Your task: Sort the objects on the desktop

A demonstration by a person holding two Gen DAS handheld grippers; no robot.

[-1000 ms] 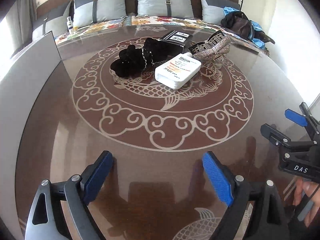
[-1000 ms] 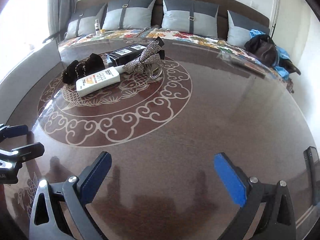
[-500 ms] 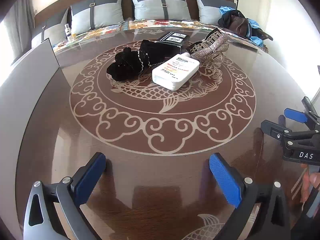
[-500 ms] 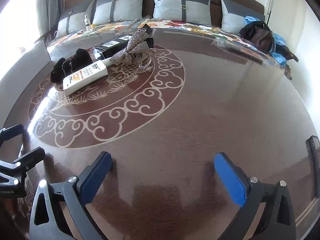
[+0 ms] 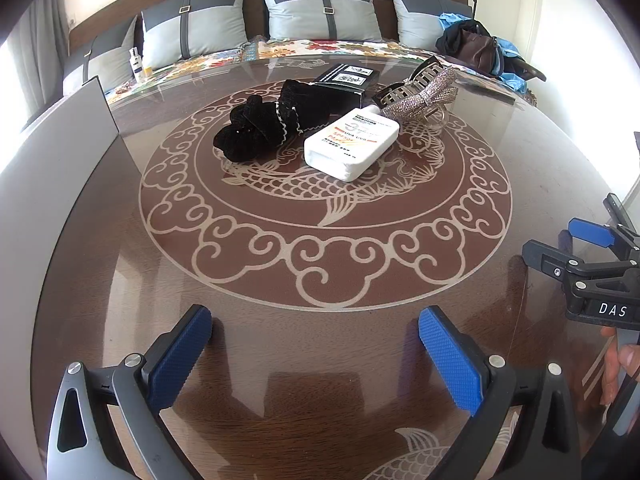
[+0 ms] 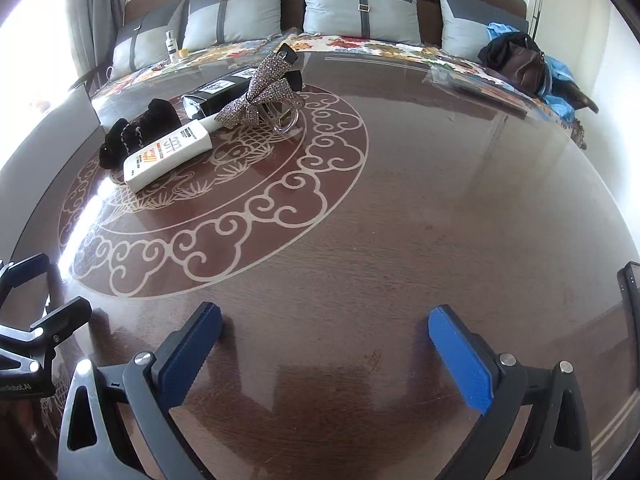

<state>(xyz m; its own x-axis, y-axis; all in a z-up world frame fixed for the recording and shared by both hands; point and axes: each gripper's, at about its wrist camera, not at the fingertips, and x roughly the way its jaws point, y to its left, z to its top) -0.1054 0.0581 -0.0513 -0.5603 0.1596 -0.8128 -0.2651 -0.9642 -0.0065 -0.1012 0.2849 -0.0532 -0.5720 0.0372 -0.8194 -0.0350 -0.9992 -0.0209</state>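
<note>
On the patterned brown table lie a white sunscreen tube [image 5: 352, 145] [image 6: 168, 156], a black velvet scrunchie [image 5: 272, 124] [image 6: 138, 134], a black box [image 5: 346, 80] [image 6: 224, 92] and a glittery bow hair claw [image 5: 420, 96] [image 6: 260, 94], grouped at the table's middle. My left gripper [image 5: 316, 344] hovers open over the near table edge, nothing between its blue pads. My right gripper [image 6: 326, 344] is open too, well short of the objects and to their right. Each gripper shows at the other view's edge.
A grey board [image 5: 52, 184] stands along the table's left side. Behind the table is a sofa with grey cushions [image 5: 320, 8], a small bottle [image 5: 137, 65] and a dark bag [image 5: 476, 48] on a floral cover. A dark phone [image 6: 630, 304] lies at the right edge.
The left gripper's jaws have widened a little. The right wrist view has rolled slightly, so the objects sit further left in it. Nothing on the table has moved.
</note>
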